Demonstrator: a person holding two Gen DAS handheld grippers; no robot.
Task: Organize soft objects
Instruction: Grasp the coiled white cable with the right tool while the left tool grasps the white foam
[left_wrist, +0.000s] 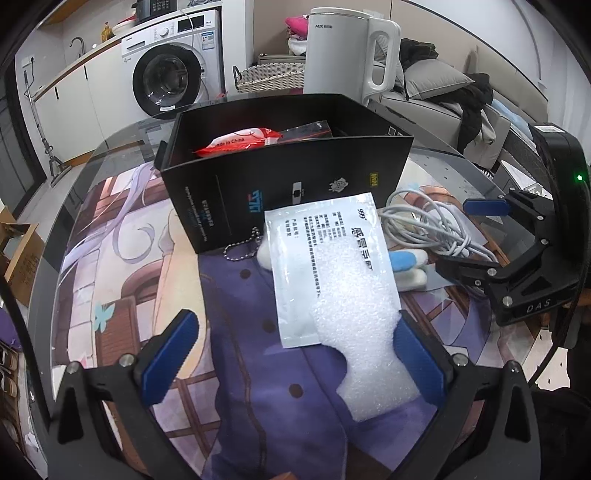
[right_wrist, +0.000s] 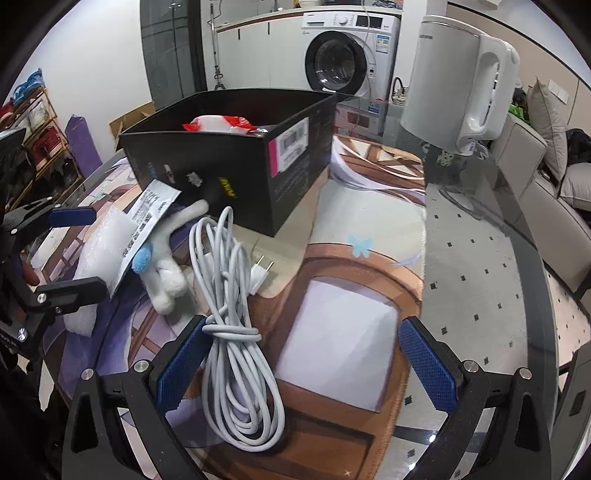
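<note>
Bright, even indoor light; glare on glass tabletop (right_wrist: 480, 229); fisheye-bent, dark corners.

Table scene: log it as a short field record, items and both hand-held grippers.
box: black, open top, red-white packet inside
sachet: white, flat, lying over foam and toy
toy: white plush, beside cable
cable: white bundle, on mat
kettle: white, behind box
left hand-held gripper: open, around foam
right hand-held gripper: open, left finger at cable

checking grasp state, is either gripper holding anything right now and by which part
Nothing is held. The left gripper is open around the foam sheet; the right gripper is open with the coiled cable beside its left finger.
</note>
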